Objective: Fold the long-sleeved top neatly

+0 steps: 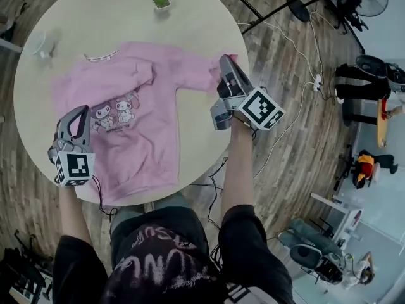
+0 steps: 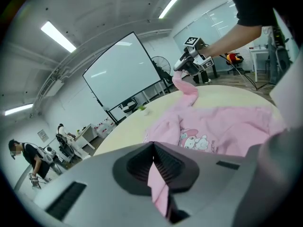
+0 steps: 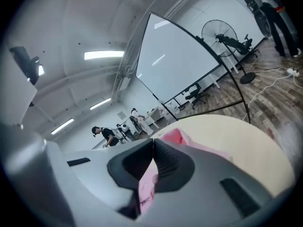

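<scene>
Table (image 1: 95,18): L claw (image 1: 82,113), R claw (image 1: 226,62) pinch top (image 1: 152,122); R's prob. sleeve (image 1: 204,75).

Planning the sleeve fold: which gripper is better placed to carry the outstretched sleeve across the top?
Probably right. The right gripper is shut on the end of the sleeve, raised above the table. The left gripper is clamped on the opposite edge of the top.
</scene>
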`<state>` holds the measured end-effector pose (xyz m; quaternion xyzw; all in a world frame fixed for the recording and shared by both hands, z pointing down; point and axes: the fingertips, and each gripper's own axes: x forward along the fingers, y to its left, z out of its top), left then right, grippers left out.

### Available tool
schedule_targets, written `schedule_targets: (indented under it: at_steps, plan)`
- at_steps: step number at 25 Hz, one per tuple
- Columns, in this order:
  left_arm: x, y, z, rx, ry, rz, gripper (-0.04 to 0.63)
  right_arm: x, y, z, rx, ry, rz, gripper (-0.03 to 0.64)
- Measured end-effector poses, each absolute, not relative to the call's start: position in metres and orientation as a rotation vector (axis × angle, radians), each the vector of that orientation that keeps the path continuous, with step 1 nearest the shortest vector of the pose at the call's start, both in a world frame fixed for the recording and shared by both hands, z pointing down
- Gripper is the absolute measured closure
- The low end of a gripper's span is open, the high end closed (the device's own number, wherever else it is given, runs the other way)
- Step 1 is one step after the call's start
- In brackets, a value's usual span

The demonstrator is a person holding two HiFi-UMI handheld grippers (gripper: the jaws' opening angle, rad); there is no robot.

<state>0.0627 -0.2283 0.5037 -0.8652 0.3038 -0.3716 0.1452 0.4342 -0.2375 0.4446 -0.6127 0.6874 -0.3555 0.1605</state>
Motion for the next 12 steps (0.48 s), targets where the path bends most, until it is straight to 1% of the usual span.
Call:
schedule_targets:
  at_steps: [3, 12]
  plan:
    - [0.036, -0.230, 0.514, -2.511, 0.926, -1.048, 0.584, 0.392, -0.252, 0.444, -1.721, 2.041, -1.013, 0.607]
    - [-0.054, -0.215, 0.505, -2.525, 1.105, -1.013, 0.584, 0.238, -0.281, 0.410, -1.523, 2.313, -1.037, 0.607]
